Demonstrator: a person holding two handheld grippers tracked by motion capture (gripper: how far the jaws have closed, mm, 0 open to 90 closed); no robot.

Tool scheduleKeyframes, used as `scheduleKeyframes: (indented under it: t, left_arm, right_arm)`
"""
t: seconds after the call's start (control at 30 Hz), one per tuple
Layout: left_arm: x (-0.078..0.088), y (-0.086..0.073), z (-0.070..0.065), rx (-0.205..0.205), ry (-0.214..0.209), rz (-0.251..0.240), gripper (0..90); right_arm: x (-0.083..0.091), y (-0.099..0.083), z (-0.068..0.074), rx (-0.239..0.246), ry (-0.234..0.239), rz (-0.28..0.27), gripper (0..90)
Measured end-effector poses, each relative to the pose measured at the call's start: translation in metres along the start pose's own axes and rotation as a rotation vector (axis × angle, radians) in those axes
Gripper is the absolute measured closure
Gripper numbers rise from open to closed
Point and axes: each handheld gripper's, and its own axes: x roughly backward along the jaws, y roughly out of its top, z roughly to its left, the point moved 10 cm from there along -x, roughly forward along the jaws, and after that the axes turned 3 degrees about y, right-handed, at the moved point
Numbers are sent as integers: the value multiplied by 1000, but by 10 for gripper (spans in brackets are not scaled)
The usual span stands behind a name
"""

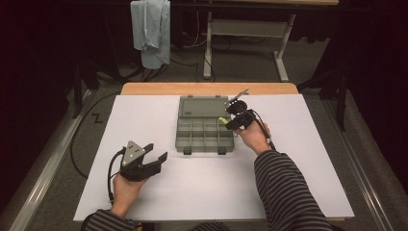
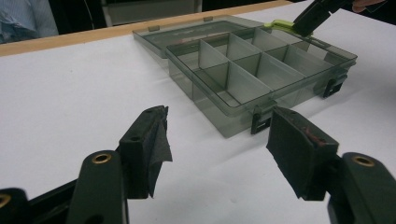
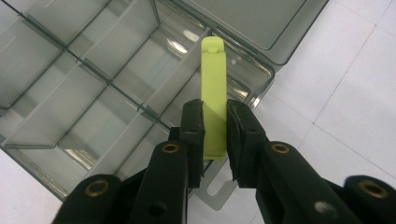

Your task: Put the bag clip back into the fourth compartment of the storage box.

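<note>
Bare white tabletop point(image 1: 202, 183) around centred open compartment box point(image 1: 204, 134).

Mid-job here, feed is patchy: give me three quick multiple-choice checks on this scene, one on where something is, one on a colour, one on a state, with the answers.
1. Where is the right tool?
A. over the organiser box's right edge
B. resting on the bare table at far left
C. by the hanging cloth

2. What colour is the clip it holds?
A. red
B. yellow-green
C. blue

3. What state is the organiser box in?
A. lid shut and latched
B. upside down
C. lid open, laid flat behind it

Answers: 1 A, the high view shows it at the box's right edge. 2 B, the right gripper view shows a yellow-green clip between closed jaws. 3 C, the lid lies flat behind the open compartments. The left tool is open, away from the box.
</note>
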Motion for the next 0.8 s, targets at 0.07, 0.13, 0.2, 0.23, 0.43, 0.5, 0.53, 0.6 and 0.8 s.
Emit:
scheduleKeyframes:
  t: [0.07, 0.13, 0.2, 0.23, 0.43, 0.5, 0.53, 0.6, 0.8]
  left_arm:
    - [0, 0, 0, 3, 1, -3, 376]
    - [0, 0, 0, 3, 1, -3, 376]
    - [0, 0, 0, 1, 1, -1, 376]
    - [0, 0, 0, 0, 0, -1, 376]
    - [0, 0, 0, -1, -1, -2, 376]
    - [0, 0, 0, 0, -2, -2, 376]
    - [0, 1, 0, 0, -2, -2, 376]
    - [0, 0, 0, -1, -2, -2, 376]
    - [1, 1, 0, 6, 1, -7, 376]
  right_arm:
    - [-1, 1, 0, 10, 2, -3, 796]
    - [-2, 1, 0, 9, -2, 0, 796]
    - [-3, 2, 1, 11, -5, 5, 795]
    - [-4, 3, 1, 11, -7, 5, 795]
    - [-7, 4, 2, 15, -14, 9, 772]
    - [-6, 5, 3, 5, -11, 1, 758]
    - [-6, 5, 3, 6, -10, 0, 754]
    - [-6, 4, 3, 10, -12, 5, 753]
    - [-5, 4, 4, 19, -4, -2, 753]
